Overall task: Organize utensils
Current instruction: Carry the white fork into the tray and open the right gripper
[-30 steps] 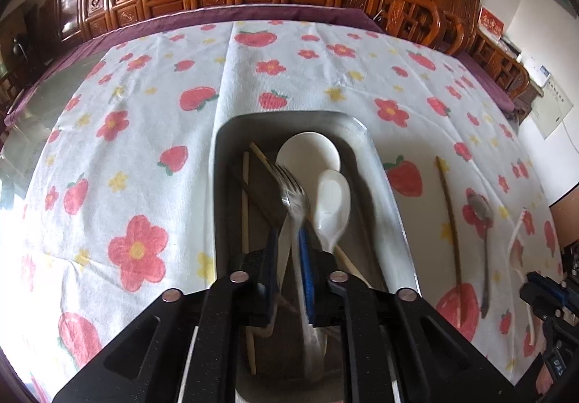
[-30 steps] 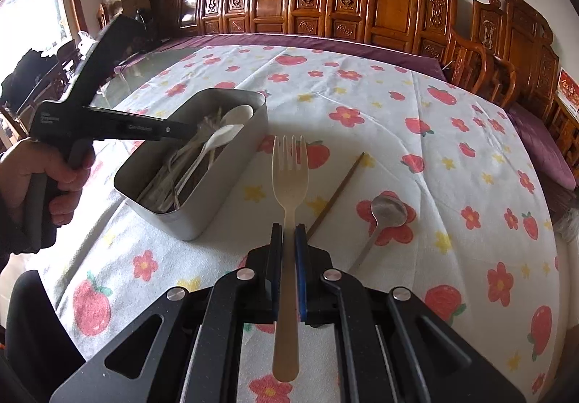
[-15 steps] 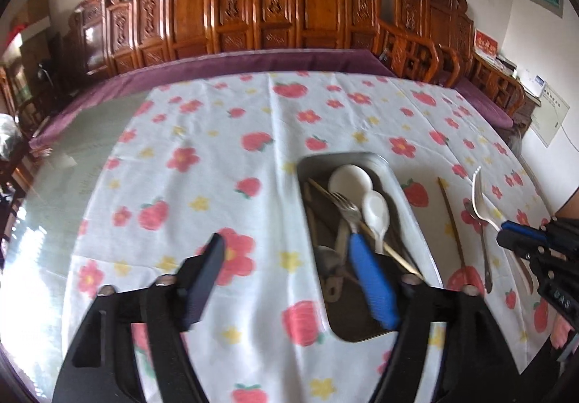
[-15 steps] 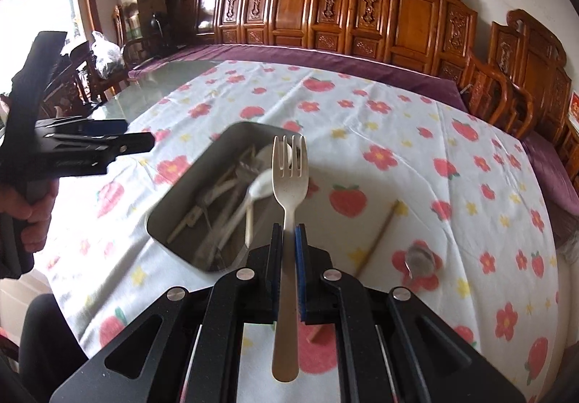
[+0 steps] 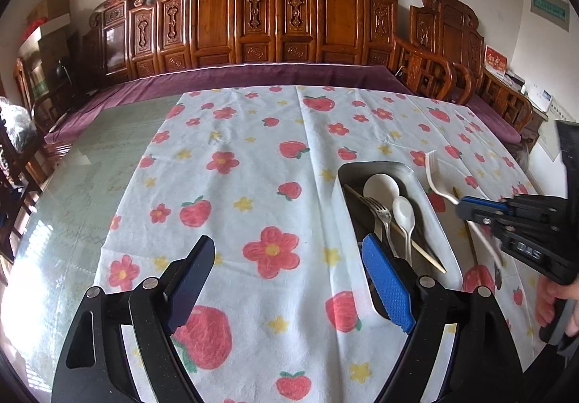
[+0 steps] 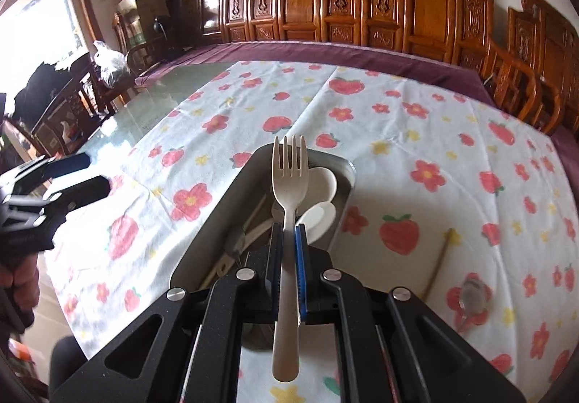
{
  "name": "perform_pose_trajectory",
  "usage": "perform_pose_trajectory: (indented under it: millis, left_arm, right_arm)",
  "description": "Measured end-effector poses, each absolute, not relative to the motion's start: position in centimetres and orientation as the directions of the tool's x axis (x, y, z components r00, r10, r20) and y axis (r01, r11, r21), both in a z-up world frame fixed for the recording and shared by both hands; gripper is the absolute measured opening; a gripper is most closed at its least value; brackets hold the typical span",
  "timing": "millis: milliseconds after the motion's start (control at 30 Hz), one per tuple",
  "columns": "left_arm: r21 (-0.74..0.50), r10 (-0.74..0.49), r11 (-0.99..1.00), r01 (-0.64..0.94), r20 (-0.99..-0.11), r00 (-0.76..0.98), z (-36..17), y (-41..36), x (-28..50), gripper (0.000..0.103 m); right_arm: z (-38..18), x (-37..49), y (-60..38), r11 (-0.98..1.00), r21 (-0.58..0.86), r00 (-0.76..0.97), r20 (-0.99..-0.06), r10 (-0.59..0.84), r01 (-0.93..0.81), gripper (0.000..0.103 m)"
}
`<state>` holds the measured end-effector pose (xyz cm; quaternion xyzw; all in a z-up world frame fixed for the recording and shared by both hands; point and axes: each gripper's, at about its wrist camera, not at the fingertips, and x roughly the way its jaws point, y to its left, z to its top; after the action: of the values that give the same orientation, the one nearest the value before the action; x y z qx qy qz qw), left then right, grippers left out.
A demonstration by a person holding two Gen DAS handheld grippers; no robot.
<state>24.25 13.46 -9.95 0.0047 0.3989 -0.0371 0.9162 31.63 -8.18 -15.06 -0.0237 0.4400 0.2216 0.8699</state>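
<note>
1. The cream fork, tines forward, is clamped by its handle in my right gripper and hangs just above the open metal tin, which stands on the tabletop under a strawberry-print cloth.

2. The fork looks like light, stiff plastic or fibre. The jaws pinch it at mid-handle, the butt end sticking out behind the pads, a fair balance point. Its smooth, narrow handle could, I judge, swivel in the grip if it caught the tin's rim.

3. Inside the tin lie two white spoons, a metal fork and a chopstick, crossed loosely. The metal fork looks the heaviest and most slippery; the white spoons look thin-necked and best taken at the handle.

4. My left gripper holds nothing. Its jaws are opening wide over the cloth just left of the tin, one blue pad overlapping the tin's near corner in the left wrist view.

5. Outside the tin, to its right, a second chopstick and a metal spoon lie flat on the cloth, apart from each other. Both sit low, so I would expect to pinch them from above, across the shaft.

6. Carved wooden chairs line the far side.
</note>
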Motion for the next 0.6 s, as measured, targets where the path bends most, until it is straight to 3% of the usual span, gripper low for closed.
perform_pose_trajectory:
  millis: [600]
  left_arm:
    - [-0.014,-0.046,0.999,0.051,-0.714,0.699,-8.9,15.2,23.4,0.080]
  right_arm:
    - [-20.0,35.7,-3.1,0.918,0.298,0.413,-0.825,0.386,-0.262,0.008]
